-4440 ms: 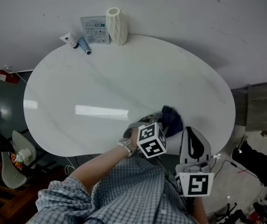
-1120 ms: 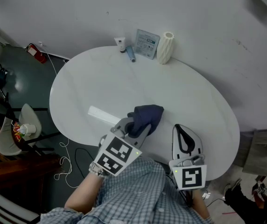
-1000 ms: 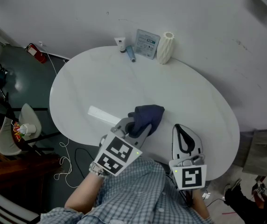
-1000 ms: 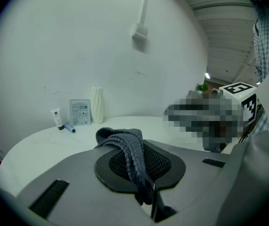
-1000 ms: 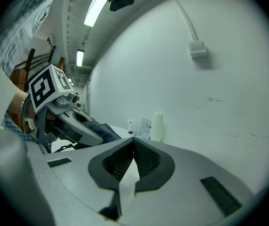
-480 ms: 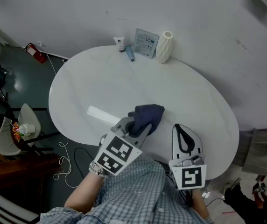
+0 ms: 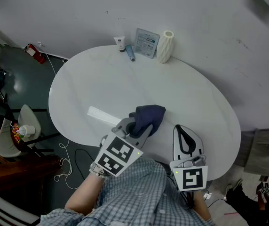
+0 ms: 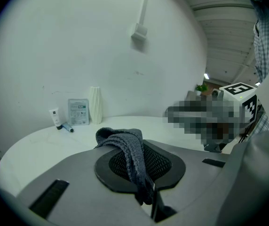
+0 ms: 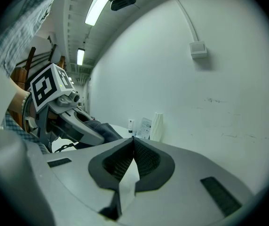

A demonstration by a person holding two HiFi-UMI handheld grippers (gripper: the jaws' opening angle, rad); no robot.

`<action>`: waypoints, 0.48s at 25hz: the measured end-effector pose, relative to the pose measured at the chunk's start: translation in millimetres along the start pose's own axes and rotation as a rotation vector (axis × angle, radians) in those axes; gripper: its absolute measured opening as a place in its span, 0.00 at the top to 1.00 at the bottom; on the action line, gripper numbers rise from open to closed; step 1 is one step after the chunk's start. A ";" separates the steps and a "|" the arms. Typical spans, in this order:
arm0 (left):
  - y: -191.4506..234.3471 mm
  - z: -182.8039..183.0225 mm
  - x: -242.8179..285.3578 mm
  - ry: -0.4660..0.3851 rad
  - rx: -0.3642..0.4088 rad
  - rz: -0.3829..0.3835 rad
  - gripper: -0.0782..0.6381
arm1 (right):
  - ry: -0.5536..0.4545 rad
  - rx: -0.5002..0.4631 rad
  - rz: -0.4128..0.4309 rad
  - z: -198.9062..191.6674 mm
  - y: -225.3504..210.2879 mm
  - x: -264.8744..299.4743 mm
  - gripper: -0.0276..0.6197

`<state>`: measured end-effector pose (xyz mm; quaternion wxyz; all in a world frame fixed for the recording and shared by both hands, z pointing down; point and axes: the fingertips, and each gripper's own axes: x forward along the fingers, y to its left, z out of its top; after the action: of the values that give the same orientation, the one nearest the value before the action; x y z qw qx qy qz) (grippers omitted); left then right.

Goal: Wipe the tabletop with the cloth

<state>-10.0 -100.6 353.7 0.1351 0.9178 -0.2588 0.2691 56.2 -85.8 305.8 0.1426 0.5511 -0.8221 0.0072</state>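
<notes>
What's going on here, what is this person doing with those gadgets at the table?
A person stands at a white oval table with a hand-held gripper in each hand. The left gripper is clamped on a dark blue cloth over the near side of the table, ready for wiping. The right gripper is shut and empty, held beside it. A white vase, a packet and a small tube stand at the far edge.

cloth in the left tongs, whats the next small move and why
Probably push the left tongs and the cloth forward across the tabletop, toward the vase. They are shut on the bunched dark cloth by the near edge, and most of the white top lies ahead of it. The right tongs are shut and empty.
</notes>
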 end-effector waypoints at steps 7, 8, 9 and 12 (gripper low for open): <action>0.2 -0.6 -0.9 -0.001 -0.007 -0.004 0.84 | 0.006 -0.001 0.000 0.0 1.4 -0.7 0.94; 0.3 -0.5 -0.8 -0.002 -0.008 -0.005 0.84 | 0.006 -0.002 0.000 0.0 1.4 -0.8 0.94; 0.2 -0.3 -0.6 -0.002 -0.009 -0.005 0.84 | 0.008 -0.004 0.001 -0.4 1.6 -1.0 0.94; -0.5 -0.5 -0.5 -0.003 -0.011 -0.007 0.84 | 0.015 -0.011 0.003 -2.0 2.3 -1.8 0.94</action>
<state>-10.3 -99.8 353.8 0.1406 0.9184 -0.2571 0.2659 55.2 -82.9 307.5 0.1518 0.5490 -0.8219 0.0070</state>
